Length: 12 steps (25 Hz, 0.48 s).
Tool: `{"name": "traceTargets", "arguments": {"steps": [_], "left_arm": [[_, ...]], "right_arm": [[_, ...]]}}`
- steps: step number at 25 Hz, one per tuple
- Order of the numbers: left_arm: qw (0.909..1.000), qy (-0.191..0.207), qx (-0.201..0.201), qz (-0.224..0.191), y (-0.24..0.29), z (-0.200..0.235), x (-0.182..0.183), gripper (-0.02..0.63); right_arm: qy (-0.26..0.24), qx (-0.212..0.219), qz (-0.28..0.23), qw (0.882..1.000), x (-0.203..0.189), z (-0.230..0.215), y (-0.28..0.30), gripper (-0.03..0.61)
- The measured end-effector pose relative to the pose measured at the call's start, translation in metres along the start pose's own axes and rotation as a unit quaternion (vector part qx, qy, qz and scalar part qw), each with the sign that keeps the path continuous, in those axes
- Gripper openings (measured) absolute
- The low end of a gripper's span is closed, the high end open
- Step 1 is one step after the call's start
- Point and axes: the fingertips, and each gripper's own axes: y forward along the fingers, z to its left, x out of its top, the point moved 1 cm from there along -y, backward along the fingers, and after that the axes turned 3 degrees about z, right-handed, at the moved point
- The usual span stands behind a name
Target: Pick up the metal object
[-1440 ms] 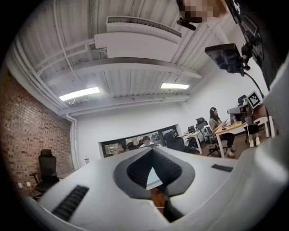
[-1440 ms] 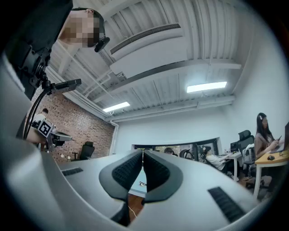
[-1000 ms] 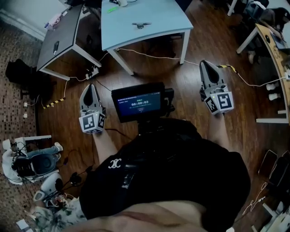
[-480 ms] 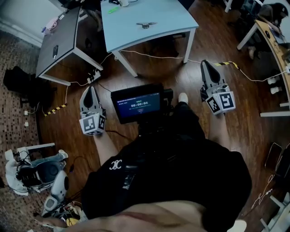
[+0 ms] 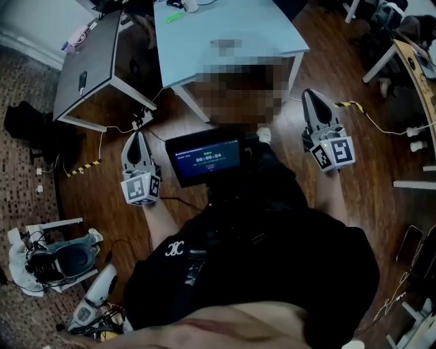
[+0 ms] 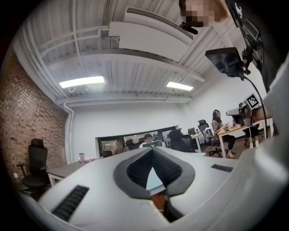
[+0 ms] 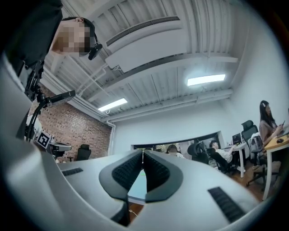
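The light blue table (image 5: 204, 24) stands ahead of me at the top of the head view. A mosaic patch lies over the spot on it where the metal object lay, so I cannot make the object out. My left gripper (image 5: 136, 133) is held over the wooden floor, short of the table's near left leg, its jaws shut to a point with nothing between them. My right gripper (image 5: 308, 93) is level with the table's near right leg, also shut and empty. In the left gripper view the tips of that gripper (image 6: 152, 150) meet; the right gripper (image 7: 142, 152) shows the same.
A grey table (image 5: 95, 58) stands left of the blue one, and a green thing (image 5: 174, 15) lies at the blue table's far edge. Cables cross the floor by the table legs. A wooden desk (image 5: 417, 75) is at the right, and gear (image 5: 54, 253) lies at the lower left.
The blue table has come nearer in the head view and both grippers have advanced towards it. Both stay shut and empty. A foot now shows ahead of the body.
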Motion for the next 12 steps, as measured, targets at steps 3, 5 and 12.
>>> {"name": "traceTargets", "arguments": {"steps": [3,5,12], "left_arm": [[1.0000,0.003,0.006,0.006,0.044,-0.001,-0.005,0.008],[0.9998,0.005,0.013,0.011,0.081,-0.001,-0.007,0.008],[0.9998,0.010,0.008,-0.012,0.257,-0.005,0.022,0.009]], "right_arm": [[0.002,0.006,0.003,1.000,-0.016,-0.029,0.039,0.015],[0.005,0.012,0.011,1.000,-0.028,-0.052,0.070,0.015],[-0.021,0.039,0.023,0.999,-0.044,-0.145,0.209,0.015]]}}
